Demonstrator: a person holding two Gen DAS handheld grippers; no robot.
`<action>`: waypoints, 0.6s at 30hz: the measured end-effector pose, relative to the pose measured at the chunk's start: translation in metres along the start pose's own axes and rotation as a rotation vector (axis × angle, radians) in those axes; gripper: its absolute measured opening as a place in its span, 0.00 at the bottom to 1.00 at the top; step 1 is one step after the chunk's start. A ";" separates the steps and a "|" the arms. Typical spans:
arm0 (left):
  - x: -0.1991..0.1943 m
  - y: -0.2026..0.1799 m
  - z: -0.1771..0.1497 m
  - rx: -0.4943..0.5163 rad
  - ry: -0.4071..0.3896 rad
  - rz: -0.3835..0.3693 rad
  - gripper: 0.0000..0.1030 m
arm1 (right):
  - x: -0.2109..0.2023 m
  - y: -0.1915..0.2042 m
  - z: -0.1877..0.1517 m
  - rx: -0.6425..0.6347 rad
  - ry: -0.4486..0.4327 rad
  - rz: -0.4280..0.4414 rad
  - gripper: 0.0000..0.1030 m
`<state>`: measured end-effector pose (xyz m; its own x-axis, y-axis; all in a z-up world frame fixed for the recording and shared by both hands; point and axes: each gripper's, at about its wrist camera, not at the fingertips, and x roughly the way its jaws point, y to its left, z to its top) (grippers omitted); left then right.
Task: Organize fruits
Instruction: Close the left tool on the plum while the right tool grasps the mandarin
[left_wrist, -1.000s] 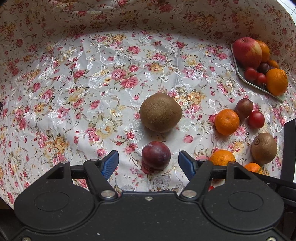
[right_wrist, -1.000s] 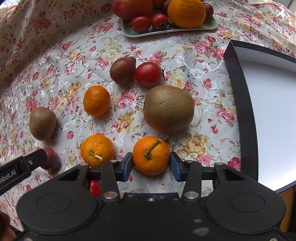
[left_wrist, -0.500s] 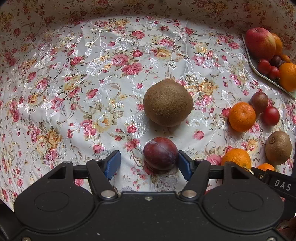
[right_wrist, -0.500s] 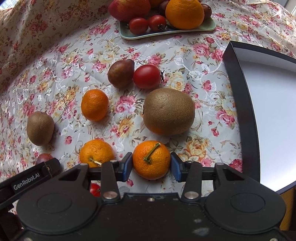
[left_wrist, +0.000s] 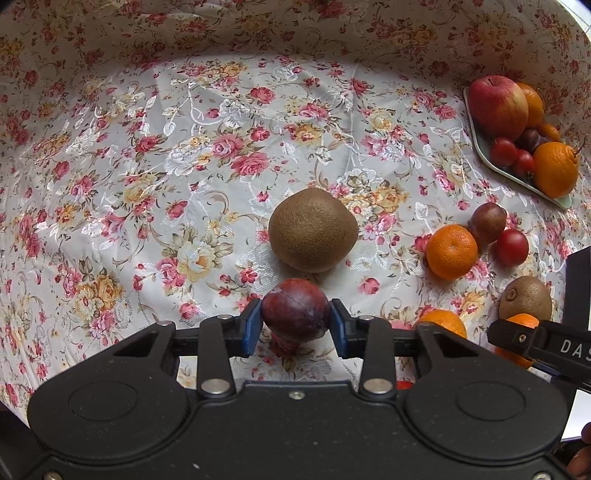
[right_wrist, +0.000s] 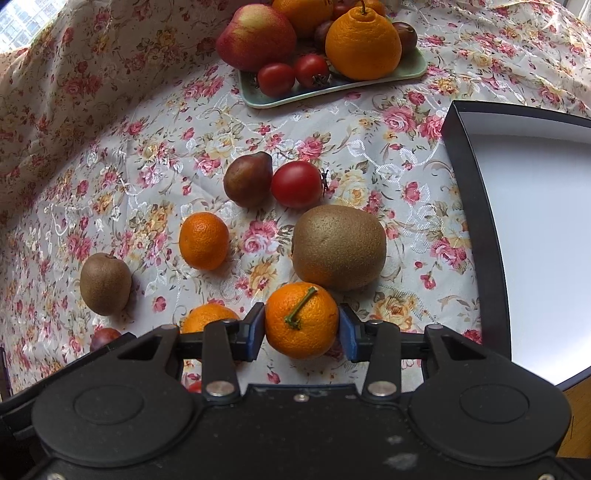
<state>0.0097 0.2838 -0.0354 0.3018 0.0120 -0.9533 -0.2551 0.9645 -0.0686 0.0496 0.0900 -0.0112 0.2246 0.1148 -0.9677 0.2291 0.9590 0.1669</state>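
Observation:
A dark red plum (left_wrist: 295, 312) sits between the blue pads of my left gripper (left_wrist: 296, 326). Its jaws are closing and both pads touch the plum's sides, just in front of a large brown kiwi (left_wrist: 312, 234). In the right wrist view, a tangerine with a green stem (right_wrist: 301, 319) sits between the pads of my right gripper (right_wrist: 302, 328). Those jaws are closing too and press on the tangerine. Both fruits rest on the floral tablecloth (left_wrist: 155, 177).
A big kiwi (right_wrist: 338, 247) lies right behind the held tangerine. Loose around it are a tomato (right_wrist: 296, 183), a dark plum (right_wrist: 247, 179), two tangerines (right_wrist: 204, 240) and a small kiwi (right_wrist: 105, 282). A green plate (right_wrist: 258, 101) of fruit stands at the back, and a black box (right_wrist: 476, 206) at the right.
The left jaws went from wide open to closed on the plum. The right jaws narrowed onto the stemmed tangerine. Both hands stayed nearly in place.

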 end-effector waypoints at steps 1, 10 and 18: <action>-0.004 -0.001 0.001 0.002 -0.008 0.001 0.45 | -0.004 0.000 0.000 0.002 -0.008 0.013 0.42; -0.026 -0.021 0.002 0.037 -0.048 0.026 0.45 | -0.019 0.001 -0.005 -0.027 -0.051 0.016 0.42; -0.036 -0.054 -0.001 0.072 -0.058 0.025 0.45 | -0.034 -0.014 -0.005 -0.012 -0.097 0.001 0.42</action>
<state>0.0120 0.2313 0.0020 0.3489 0.0494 -0.9358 -0.1972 0.9801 -0.0218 0.0344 0.0741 0.0188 0.3158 0.0903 -0.9445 0.2174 0.9621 0.1646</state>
